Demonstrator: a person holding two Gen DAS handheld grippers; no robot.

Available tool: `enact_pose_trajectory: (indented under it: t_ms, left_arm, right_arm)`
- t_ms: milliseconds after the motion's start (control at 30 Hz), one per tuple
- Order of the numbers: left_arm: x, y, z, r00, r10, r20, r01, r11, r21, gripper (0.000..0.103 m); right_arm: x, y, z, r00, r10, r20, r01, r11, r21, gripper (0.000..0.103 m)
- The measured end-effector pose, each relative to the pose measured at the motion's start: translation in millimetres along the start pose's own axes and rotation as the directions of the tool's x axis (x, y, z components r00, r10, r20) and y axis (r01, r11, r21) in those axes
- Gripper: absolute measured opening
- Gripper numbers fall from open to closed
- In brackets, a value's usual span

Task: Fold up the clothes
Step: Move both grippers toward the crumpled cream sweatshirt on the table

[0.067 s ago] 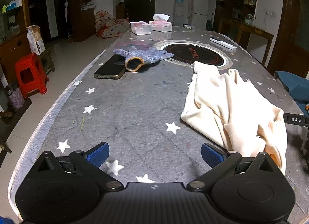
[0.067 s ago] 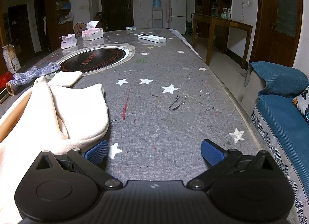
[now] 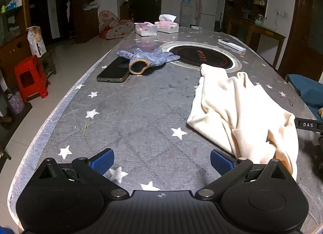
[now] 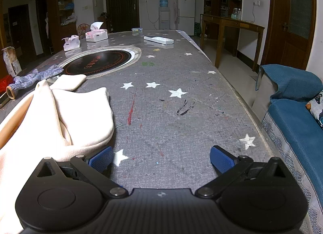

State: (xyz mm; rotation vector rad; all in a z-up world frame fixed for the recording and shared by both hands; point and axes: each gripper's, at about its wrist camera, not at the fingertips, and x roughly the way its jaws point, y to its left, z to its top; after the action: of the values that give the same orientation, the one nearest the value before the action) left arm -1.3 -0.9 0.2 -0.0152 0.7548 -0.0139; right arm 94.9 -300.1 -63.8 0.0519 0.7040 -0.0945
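Note:
A cream garment lies crumpled on the grey star-patterned table, right of centre in the left wrist view. It also shows at the left of the right wrist view. My left gripper is open and empty, low over the table, with the cloth's near edge beside its right finger. My right gripper is open and empty, with the cloth's edge against its left finger. The right gripper's body pokes in at the right edge of the left wrist view.
A dark phone and a blue knit glove lie at the far left. A round inset hotplate sits mid-table, with tissue boxes and a white remote beyond. A blue sofa stands right of the table.

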Motion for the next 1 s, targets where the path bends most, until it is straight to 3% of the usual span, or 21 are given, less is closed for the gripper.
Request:
enact_pose_trajectory:
  t_ms: [133,233,500,833,1000]
  left_arm:
    - [5,1,4,0.999,-0.031,-0.041,0.030,0.999,-0.016,0.103]
    - [3,4,-2,0.999,-0.035,-0.020,0.035,0.999,-0.004,0.103]
    - [-10,-9,-8,1.000,0.001,-0.022,-0.001,1.000,0.012,0.103]
    - [-18,-19,-14,1.000,-0.021,-0.022,0.022,0.999,0.029,0.103]
    - [-22,-26,-16,0.998,-0.056,-0.025,0.057,0.998,0.039,0.103]
  right_arm:
    - [0,-1,0,1.000,0.006,-0.001,-0.006,1.000,0.006,0.103]
    - [-2,-4,1,1.000,0.023,-0.007,-0.023,1.000,0.000,0.103]
    - [-37,-9,-13,0.996,0.093,-0.013,-0.092,0.995,0.037,0.103]
    - [-101,1,-26,0.981,0.149,0.126,-0.153,0.988,0.020,0.103]
    - [-119,12,-32,0.973,0.186,0.134,-0.183,0.983,-0.034,0.103]
